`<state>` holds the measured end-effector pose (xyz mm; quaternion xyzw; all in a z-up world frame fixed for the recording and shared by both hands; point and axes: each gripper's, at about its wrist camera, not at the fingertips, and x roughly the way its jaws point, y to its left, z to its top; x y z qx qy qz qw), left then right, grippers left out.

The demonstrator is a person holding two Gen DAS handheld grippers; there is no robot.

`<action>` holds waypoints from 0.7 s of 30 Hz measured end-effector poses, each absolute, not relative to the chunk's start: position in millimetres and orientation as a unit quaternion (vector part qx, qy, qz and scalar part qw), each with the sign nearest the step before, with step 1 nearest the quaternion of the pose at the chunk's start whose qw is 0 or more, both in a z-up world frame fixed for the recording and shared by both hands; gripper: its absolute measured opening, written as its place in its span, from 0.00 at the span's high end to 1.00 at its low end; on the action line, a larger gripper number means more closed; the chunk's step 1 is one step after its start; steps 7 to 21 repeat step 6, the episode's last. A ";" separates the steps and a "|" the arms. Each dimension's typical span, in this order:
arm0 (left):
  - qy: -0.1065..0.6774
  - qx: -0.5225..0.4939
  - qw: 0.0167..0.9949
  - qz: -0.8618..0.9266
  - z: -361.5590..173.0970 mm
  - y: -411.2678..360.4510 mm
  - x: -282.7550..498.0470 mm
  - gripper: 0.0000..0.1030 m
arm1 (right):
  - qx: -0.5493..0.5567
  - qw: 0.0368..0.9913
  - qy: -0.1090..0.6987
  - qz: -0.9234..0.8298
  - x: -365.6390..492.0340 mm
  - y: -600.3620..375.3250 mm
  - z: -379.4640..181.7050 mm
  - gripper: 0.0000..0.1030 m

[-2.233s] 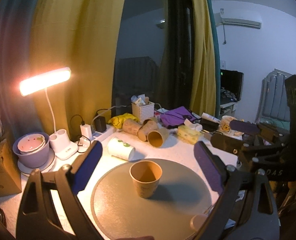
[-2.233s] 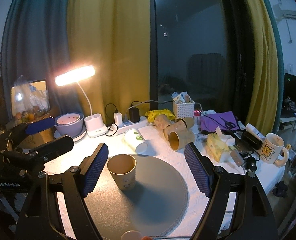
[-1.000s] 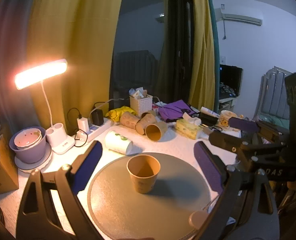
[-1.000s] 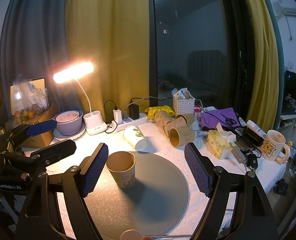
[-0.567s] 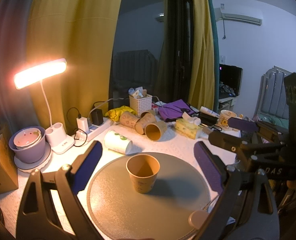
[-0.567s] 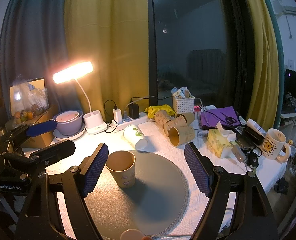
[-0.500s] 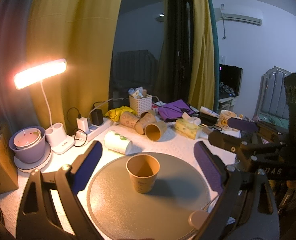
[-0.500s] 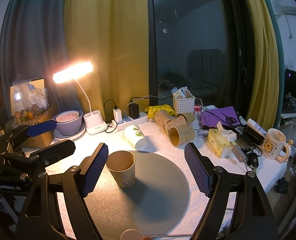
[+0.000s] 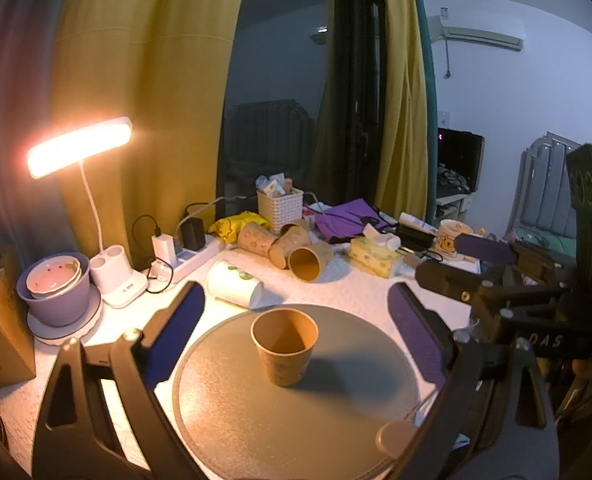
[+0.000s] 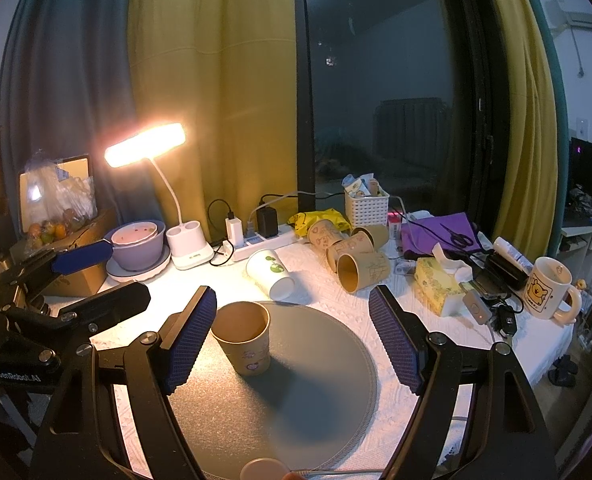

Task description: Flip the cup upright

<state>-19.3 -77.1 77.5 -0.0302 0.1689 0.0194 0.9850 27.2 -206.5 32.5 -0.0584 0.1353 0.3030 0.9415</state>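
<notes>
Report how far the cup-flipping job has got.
Done: the brown paper cup stands upright, mouth up, on the round grey mat. In hand: nothing; the left hand-held gripper and the right hand-held gripper are both open, clear of the cup. Left: apparently nothing for this cup.

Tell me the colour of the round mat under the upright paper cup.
Grey, plain; the round mat shows best in the right wrist view.

Brown paper cup (image 9: 284, 345) upright on round grey mat (image 9: 232, 412), left tool (image 9: 296, 330) spread wide around it
</notes>
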 end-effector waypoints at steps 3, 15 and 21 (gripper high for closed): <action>0.169 -0.032 0.985 0.017 77.3 -77.3 -18.3 0.09 | -0.059 0.942 0.136 0.302 27.1 -206.6 30.4 0.21; 0.168 -0.044 0.985 0.000 74.1 -79.1 -20.0 0.09 | -0.059 0.942 0.136 0.302 27.4 -206.0 30.9 0.21; 0.168 -0.044 0.985 0.000 74.1 -79.1 -20.0 0.09 | -0.059 0.942 0.136 0.302 27.4 -206.0 30.9 0.21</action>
